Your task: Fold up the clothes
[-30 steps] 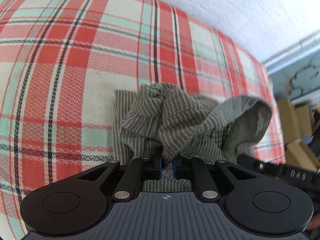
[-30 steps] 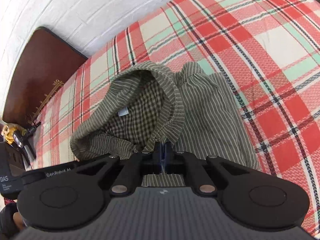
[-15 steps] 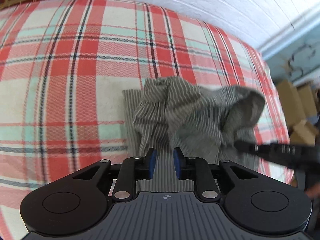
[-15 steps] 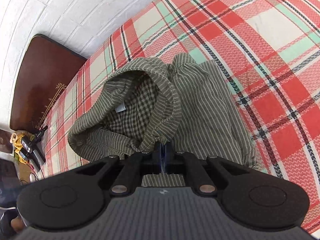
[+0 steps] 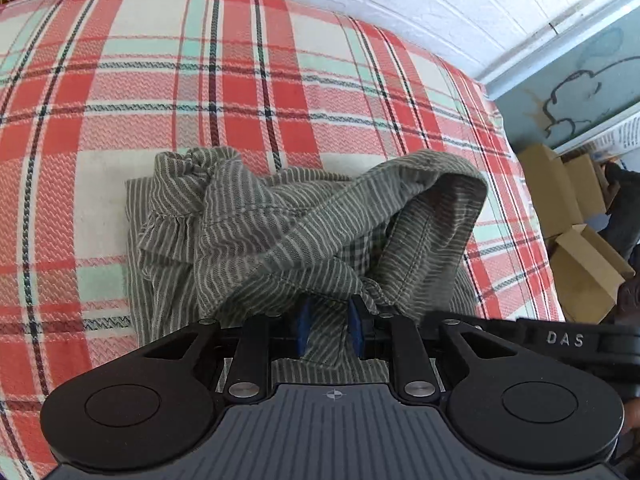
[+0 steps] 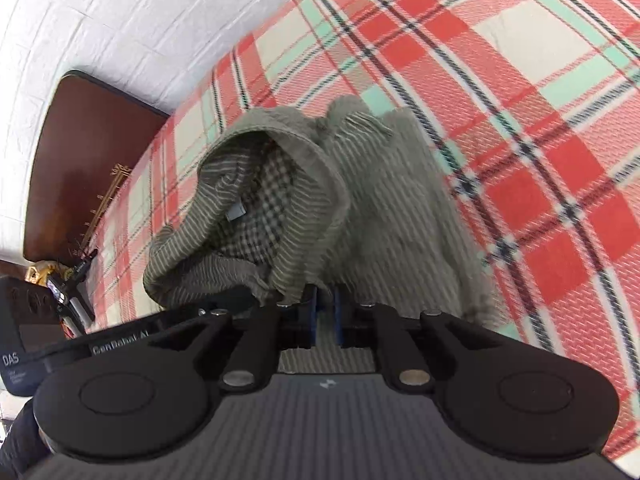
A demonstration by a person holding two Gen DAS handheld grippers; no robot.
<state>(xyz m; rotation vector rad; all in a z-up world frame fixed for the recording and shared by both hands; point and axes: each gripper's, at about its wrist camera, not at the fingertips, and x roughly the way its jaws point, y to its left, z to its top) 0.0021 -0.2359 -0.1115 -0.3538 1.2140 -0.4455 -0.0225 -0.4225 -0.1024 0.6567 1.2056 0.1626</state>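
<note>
A grey-green striped garment [image 5: 280, 232] lies bunched on the plaid bed sheet [image 5: 240, 80], one hem lifted into an open loop. In the right wrist view the same garment [image 6: 380, 208] shows a checked lining and a small white label [image 6: 237, 212] inside the loop. My left gripper [image 5: 327, 330] is open at the garment's near edge, with striped cloth lying loose between its blue pads. My right gripper [image 6: 325, 316] is open by a narrow gap at the loop's near edge, with cloth still draped against its pads. The two grippers sit side by side.
The bed sheet [image 6: 520, 100] spreads wide on all sides of the garment. A white brick wall [image 5: 440, 0] and a brown headboard [image 6: 80, 152] bound the far side. Cardboard boxes [image 5: 576, 264] stand beyond the bed's right edge. Cables and a small device [image 6: 60, 288] lie near the headboard.
Both grippers were shut on the garment's near edge a second ago. The left one opened first; the right one's pads have just parted. The garment has sagged lower onto the bed.
</note>
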